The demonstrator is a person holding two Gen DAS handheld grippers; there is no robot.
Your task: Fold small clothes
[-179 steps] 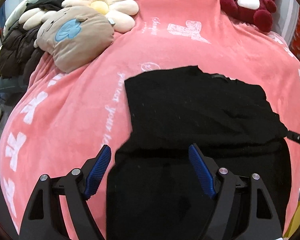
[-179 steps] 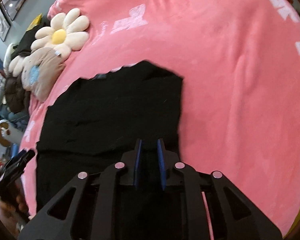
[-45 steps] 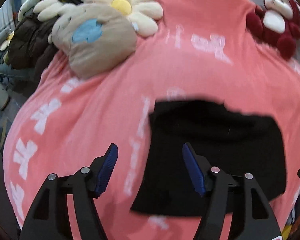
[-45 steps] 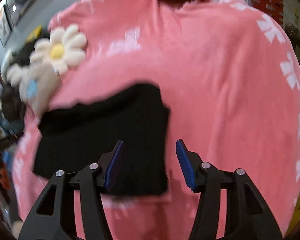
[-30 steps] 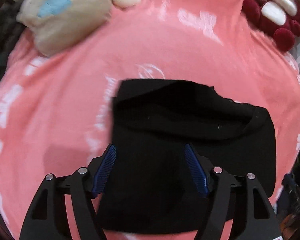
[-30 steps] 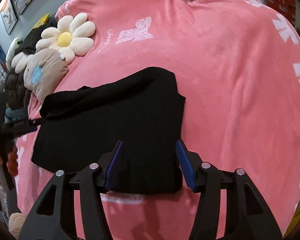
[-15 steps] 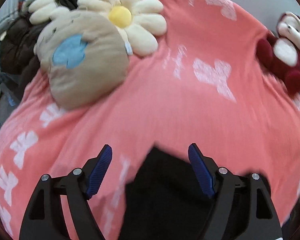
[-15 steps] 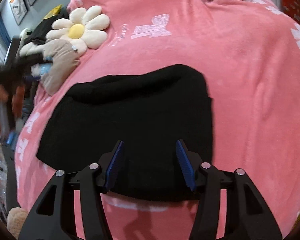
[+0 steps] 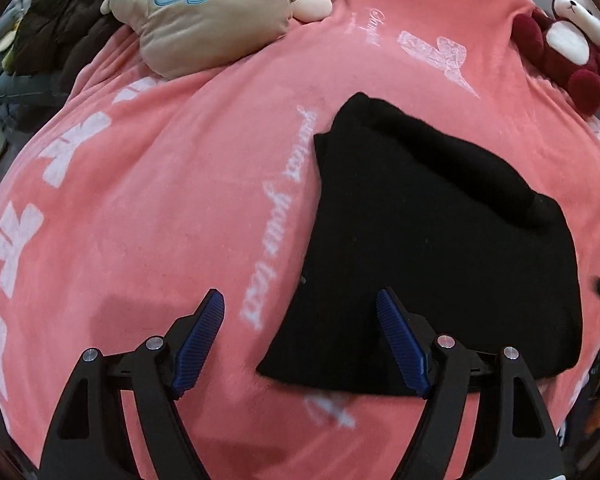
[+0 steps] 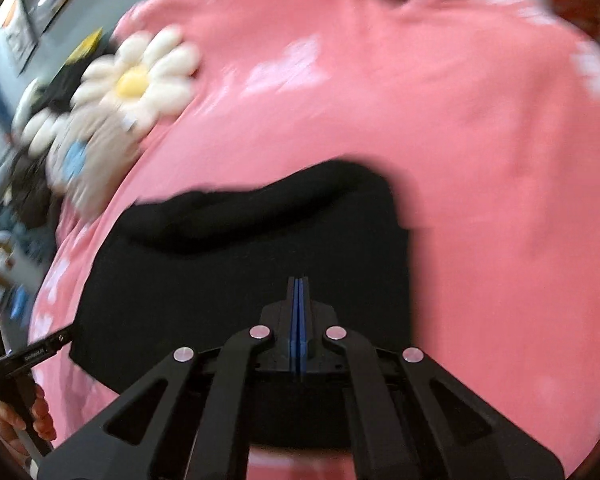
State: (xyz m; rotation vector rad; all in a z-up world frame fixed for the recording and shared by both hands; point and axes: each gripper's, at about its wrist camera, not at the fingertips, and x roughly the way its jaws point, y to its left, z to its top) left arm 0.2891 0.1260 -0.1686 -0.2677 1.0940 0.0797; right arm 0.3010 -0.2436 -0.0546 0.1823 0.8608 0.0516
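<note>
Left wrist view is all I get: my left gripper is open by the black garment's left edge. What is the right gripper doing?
Observer: The right gripper is shut, its blue pads pressed together, over the near half of the black garment.
Operator: Has it pinched any cloth?
Observer: I cannot tell. No fabric shows between the pads, and the right wrist view is motion-blurred.
Operator: Where does my left gripper sit from that side?
Observer: Part of the left gripper shows at the garment's near left corner, held in a bare hand that is off the cloth.
</note>
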